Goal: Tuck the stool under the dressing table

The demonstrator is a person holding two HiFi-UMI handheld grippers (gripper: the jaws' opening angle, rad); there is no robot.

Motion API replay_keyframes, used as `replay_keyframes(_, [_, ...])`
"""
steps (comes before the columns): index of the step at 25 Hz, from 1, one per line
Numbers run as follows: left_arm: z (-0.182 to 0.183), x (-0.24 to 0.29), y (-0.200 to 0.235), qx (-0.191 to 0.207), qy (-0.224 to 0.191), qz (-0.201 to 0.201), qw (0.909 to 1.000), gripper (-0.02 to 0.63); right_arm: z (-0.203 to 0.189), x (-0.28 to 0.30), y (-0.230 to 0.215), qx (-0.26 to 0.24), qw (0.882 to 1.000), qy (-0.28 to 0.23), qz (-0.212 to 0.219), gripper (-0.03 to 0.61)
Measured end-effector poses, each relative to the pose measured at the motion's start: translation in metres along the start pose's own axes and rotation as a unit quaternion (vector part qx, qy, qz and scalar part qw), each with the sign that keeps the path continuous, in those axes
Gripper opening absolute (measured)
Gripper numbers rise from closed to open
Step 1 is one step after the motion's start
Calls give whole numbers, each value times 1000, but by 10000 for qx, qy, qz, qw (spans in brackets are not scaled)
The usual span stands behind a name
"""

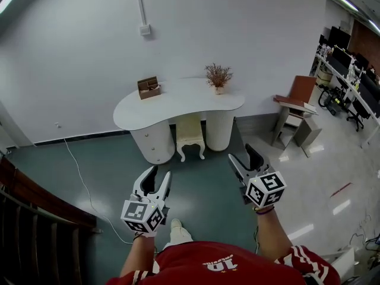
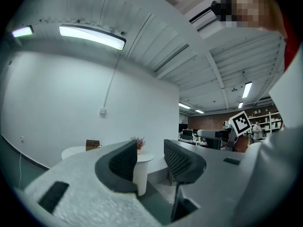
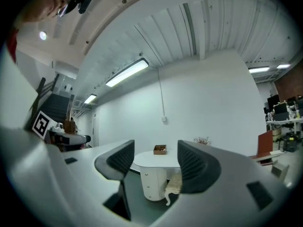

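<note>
Both empty, half-open claws, left claw (image 1: 158, 178) and right claw (image 1: 244, 158), hover well short of the desk (image 1: 178, 103), where shoving its seemingly tucked stool (image 1: 190, 136) deeper might topple the plant (image 1: 218, 77).

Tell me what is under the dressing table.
A cream stool stands under the dressing table, between the two rounded white cabinets that carry its top. The stool's seat front and front legs show; its back part is covered by the tabletop.
</note>
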State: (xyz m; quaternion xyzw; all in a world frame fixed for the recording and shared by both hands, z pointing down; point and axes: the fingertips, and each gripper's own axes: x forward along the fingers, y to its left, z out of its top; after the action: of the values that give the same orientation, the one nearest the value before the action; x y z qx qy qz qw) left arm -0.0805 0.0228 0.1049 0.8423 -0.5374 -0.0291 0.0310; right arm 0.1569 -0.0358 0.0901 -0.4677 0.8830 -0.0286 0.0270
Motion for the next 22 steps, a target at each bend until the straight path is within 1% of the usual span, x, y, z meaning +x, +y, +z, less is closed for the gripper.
replay_keyframes(3, [8,-11,-3,203,-121,-47,9997,128,5,-7,10,-62,9997,-195,100,235])
replay_keyframes(5, [11,-19,-3,305,-231,7,9993,97,6,-12,15,-80,9995,-259,139,211])
replay_keyframes(8, [13,-27,-3,263,-322,135,9990,56,8,-22,22,-129,9994,-281,173,182])
replay_keyframes(10, [13,-33,-6,233,-353,167,9990,33,8,-28,28,-294,9990,-271,195,152])
replay_keyframes(11, [13,-35,-8,253,-361,177,9989,21,7,-31,30,-405,9987,-265,183,131])
replay_keyframes(13, [14,-37,-13,341,-365,163,9986,-7,6,-34,33,-530,9981,-267,170,110])
replay_keyframes(16, [15,-36,-18,457,-344,98,9983,-12,5,-40,36,-497,9982,-305,165,74])
replay_keyframes(20, [19,-38,-21,396,-413,44,9984,-12,2,-43,33,-396,9987,-311,39,12])
replay_keyframes(22, [21,-39,-23,451,-456,38,9979,-12,2,-44,31,-281,9990,-352,28,3])
